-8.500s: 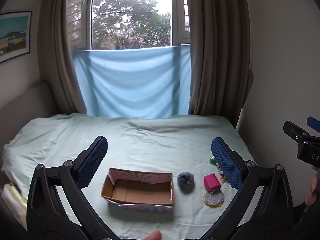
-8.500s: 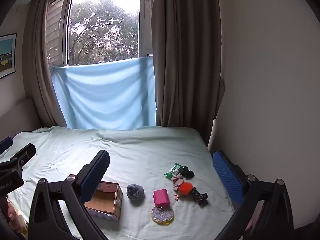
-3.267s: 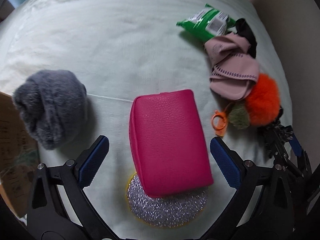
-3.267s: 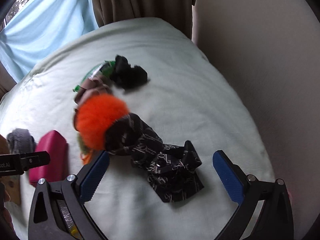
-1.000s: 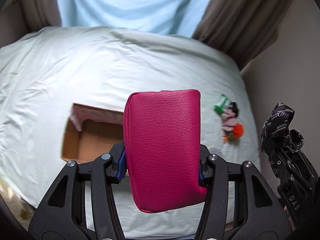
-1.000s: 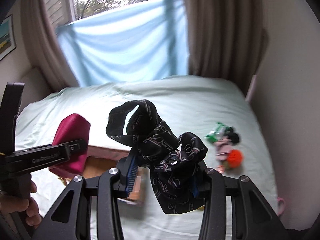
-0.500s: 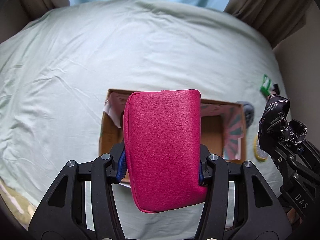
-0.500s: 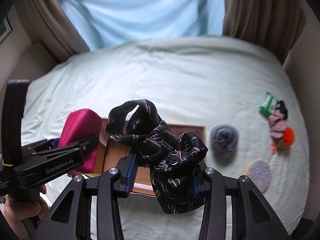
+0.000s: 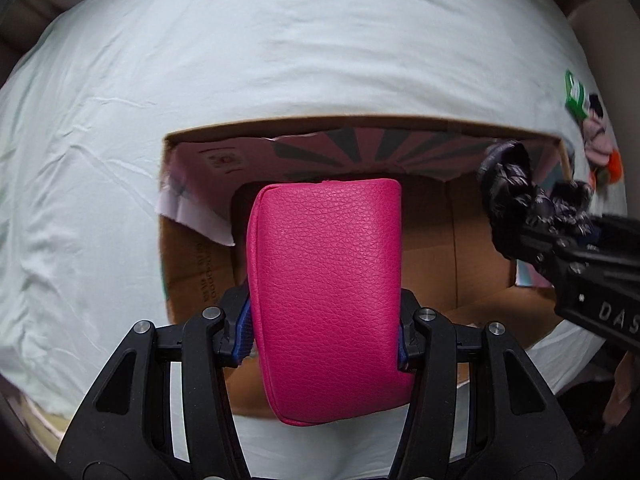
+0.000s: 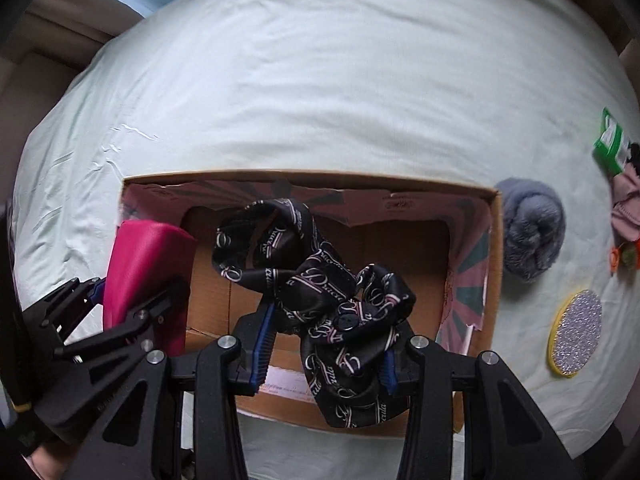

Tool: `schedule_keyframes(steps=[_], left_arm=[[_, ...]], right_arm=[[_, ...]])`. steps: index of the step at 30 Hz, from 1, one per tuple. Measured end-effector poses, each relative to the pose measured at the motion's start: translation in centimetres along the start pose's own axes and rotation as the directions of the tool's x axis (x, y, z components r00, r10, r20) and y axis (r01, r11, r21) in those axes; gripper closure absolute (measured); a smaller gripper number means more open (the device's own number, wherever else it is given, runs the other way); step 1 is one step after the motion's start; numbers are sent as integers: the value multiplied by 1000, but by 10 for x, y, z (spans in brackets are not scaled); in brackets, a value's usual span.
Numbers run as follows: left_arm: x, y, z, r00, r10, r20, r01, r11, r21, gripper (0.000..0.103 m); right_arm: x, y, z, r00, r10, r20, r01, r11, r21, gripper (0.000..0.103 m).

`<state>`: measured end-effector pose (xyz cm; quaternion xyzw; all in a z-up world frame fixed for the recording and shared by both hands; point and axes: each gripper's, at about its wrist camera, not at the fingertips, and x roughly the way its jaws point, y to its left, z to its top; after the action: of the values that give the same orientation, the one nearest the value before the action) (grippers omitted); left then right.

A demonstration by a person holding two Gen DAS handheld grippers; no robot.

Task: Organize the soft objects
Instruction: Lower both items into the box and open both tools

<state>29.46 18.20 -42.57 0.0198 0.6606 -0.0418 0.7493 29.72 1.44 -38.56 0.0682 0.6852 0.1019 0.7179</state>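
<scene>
Over the open cardboard box (image 9: 192, 264) on the pale green bedsheet (image 9: 280, 60) is where both my grippers hang, each carrying a load. My left gripper (image 9: 323, 330) points straight down with its pads pressed on the two sides of the pink pouch (image 9: 326, 280), which stands upright between them above the left half of the box floor. My right gripper (image 10: 324, 354) is clamped on the black patterned scarf (image 10: 320, 292), a knotted bundle whose loops spill above and below the pads, over the middle of the box. I judge the step in hand to be the drop: both things are carried to the container and neither is let go yet. Next I should lower a little further so that each load sits inside the walls, then spread the fingers, left and right, and lift straight up; the scarf's loose loops could catch on a pad, so I would open wide before rising. Whether the pouch already touches the floor of the box I cannot tell. Waiting on the sheet to the right of the box are the grey fluffy ball (image 10: 532, 228) just beside its wall, the glitter disc (image 10: 576, 332), and further off the green packet (image 10: 610, 140) and pink cloth (image 10: 628, 200).
</scene>
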Motion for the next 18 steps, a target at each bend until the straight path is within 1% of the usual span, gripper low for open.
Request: schedule_keyframes(steps=[2,5,7,8,9,10,11,12,14,16,18], left_arm=[[9,-5,2,1000,4,-17,-4,999,38,55],[20,-9,4,999,16,-34,-14,997,78,55],[23,-13,4,999,9,-41,-5,994,105,49],[24,-16,4,999,3,-36,2,990,139,36],[24,-20,4,999,9,-36,-3,985,171,12],[23,-22,3,999,16,-40,-8,981,193,1],[22,-23,3,999,16,-44,-6,976,217,0],[19,-22,3,999,4,-44,6,976,218,0],[10,-12,3,998,-45,-40,52,981,185,0],[3,-3,3,998,-44,-37,49,986,157,0],[-3,3,2,999,-43,-25,46,987,151,0]], right_arm=[[12,-4,6,999,10,-42,-10,1000,6,63],[21,-5,12,998,19,-63,-19,1000,5,63],[25,-6,15,997,22,-67,-22,1000,14,61],[26,-6,15,997,34,-67,-33,999,19,54],[28,-9,16,996,58,-72,-55,998,36,39],[29,-13,16,994,78,-74,-74,996,56,29],[30,-16,16,993,96,-73,-89,992,88,7],[29,-18,15,992,105,-68,-97,989,111,0],[25,-25,12,991,122,-57,-113,982,148,0],[20,-26,9,992,118,-49,-109,983,148,0],[15,-24,6,993,111,-41,-104,985,136,0]])
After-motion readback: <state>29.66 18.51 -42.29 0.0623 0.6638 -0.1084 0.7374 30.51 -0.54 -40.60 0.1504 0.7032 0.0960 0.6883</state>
